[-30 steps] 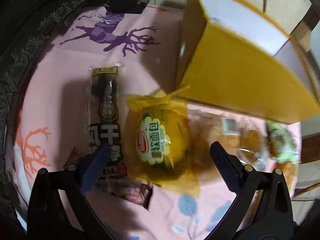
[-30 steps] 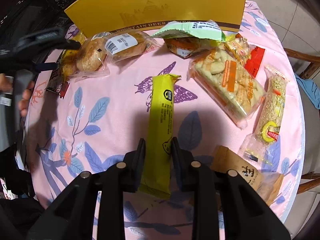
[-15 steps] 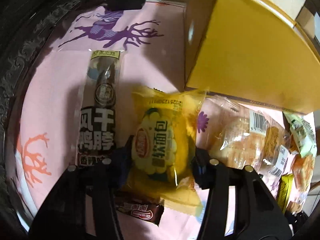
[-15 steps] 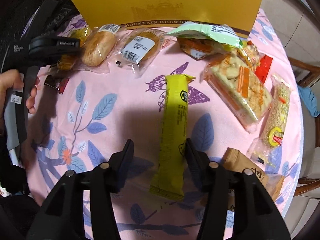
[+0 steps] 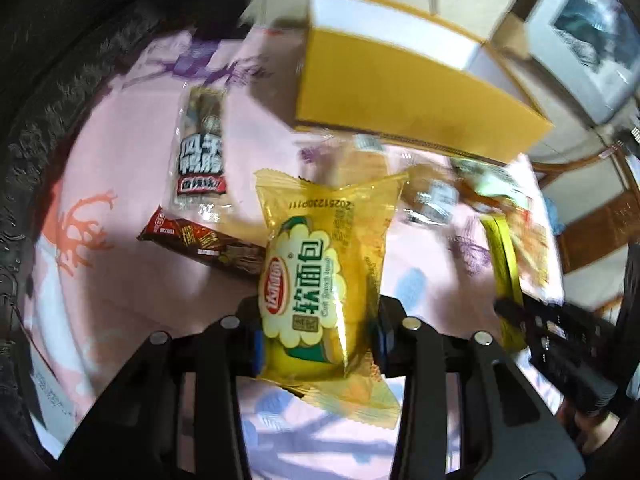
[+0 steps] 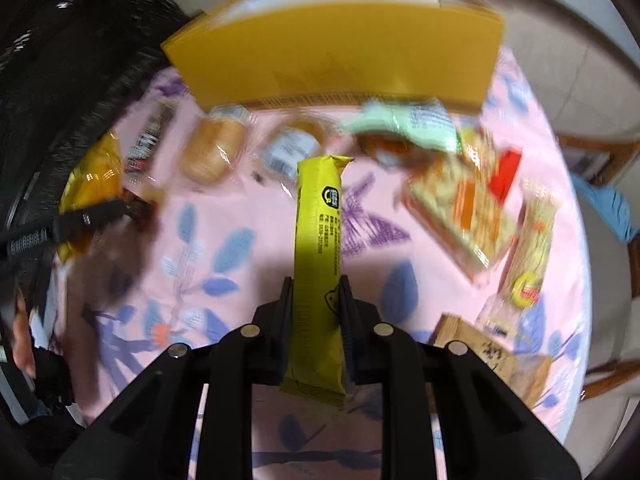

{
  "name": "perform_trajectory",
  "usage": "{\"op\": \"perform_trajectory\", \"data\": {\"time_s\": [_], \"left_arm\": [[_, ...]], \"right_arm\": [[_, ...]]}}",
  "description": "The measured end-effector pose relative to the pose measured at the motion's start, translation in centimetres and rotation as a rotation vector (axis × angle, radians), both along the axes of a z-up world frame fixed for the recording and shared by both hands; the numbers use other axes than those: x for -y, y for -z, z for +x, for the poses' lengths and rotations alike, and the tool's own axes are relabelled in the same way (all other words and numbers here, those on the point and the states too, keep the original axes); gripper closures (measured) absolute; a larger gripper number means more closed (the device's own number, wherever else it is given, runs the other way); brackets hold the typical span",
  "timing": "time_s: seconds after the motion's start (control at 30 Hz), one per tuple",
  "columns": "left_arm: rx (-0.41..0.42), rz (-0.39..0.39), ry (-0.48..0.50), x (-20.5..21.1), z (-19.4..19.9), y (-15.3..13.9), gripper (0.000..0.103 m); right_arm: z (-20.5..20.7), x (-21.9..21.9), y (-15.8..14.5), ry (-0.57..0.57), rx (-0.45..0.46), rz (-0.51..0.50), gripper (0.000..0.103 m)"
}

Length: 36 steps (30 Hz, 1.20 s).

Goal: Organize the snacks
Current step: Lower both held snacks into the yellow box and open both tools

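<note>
Pink cloth: covers the round bench point(image 6: 248, 280), printed with blue leaves, purple deer shapes and an orange branch motif; shadowed at the near edge.
Left gripper point(image 5: 318, 336): fingers clenched on the yellow bread packet point(image 5: 320, 280) from both sides; the packet is off the cloth, its top seam pointing toward the box.
Right gripper point(image 6: 316, 308): fingers pinched on the lower part of the yellow-green bar point(image 6: 318, 248); the bar sticks forward and up, clear of the cloth.
Yellow box point(image 6: 340, 56): stands at the far edge of the bench, white inside wall showing in the left wrist view.
Left side of bench: dark duck-neck packet point(image 5: 200, 152) lies lengthwise, with a brown wafer bar point(image 5: 200, 240) just beside its near end, lying crosswise.
Middle, by the box: two clear-wrapped buns point(image 6: 216, 152), blurred.
Right side of bench: green-topped packet point(image 6: 404, 124), cracker tray pack point(image 6: 460, 208) with a red packet point(image 6: 506, 176) touching it, sesame stick point(image 6: 532, 248), brown paper packet point(image 6: 480, 348) near the edge.
Room: pale tiled floor beyond the bench; wooden chair frame point(image 6: 600, 152) at right with blue fabric on it; dark carved furniture point(image 5: 48, 100) at left; framed picture point(image 5: 592, 40) leaning in the background.
Image quality: both views motion-blurred.
</note>
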<state>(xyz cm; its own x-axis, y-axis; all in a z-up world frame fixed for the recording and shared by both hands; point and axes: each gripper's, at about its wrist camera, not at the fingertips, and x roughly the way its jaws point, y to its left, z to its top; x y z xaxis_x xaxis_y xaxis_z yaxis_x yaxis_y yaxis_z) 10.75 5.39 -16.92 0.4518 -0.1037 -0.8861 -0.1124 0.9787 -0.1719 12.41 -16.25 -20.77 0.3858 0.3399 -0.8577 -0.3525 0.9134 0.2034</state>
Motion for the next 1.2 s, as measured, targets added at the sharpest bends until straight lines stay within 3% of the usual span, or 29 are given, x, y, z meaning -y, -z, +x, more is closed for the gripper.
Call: {"op": "perform_trajectory", "data": {"time_s": [0.2,0.33,0.8,0.97,1.2], "left_arm": [[0.074,0.005,0.026,1.2,-0.2,-3.3,0.064],[0.093,0.001,0.049,2.0,-0.3,-4.3,0.064],[0.096,-0.018,0.086,4.2,0.2,-5.2,0.064],[0.119,-0.020,0.083,4.4,3.8,-6.5,0.064],[0.173,0.042,0.080,5.4,13.7,-9.1,0.064]], "right_arm": [[-1.2,-0.5,-5.9,-0.026,0.125,0.042,0.082],[-1.8,0.0,-8.0,-0.017,0.162,0.067,0.082],[-2.2,0.7,-9.1,0.029,0.174,0.089,0.082],[1.2,0.9,-10.0,0.053,0.172,0.104,0.082],[11.0,1.3,-11.9,0.133,0.141,0.179,0.081]]}}
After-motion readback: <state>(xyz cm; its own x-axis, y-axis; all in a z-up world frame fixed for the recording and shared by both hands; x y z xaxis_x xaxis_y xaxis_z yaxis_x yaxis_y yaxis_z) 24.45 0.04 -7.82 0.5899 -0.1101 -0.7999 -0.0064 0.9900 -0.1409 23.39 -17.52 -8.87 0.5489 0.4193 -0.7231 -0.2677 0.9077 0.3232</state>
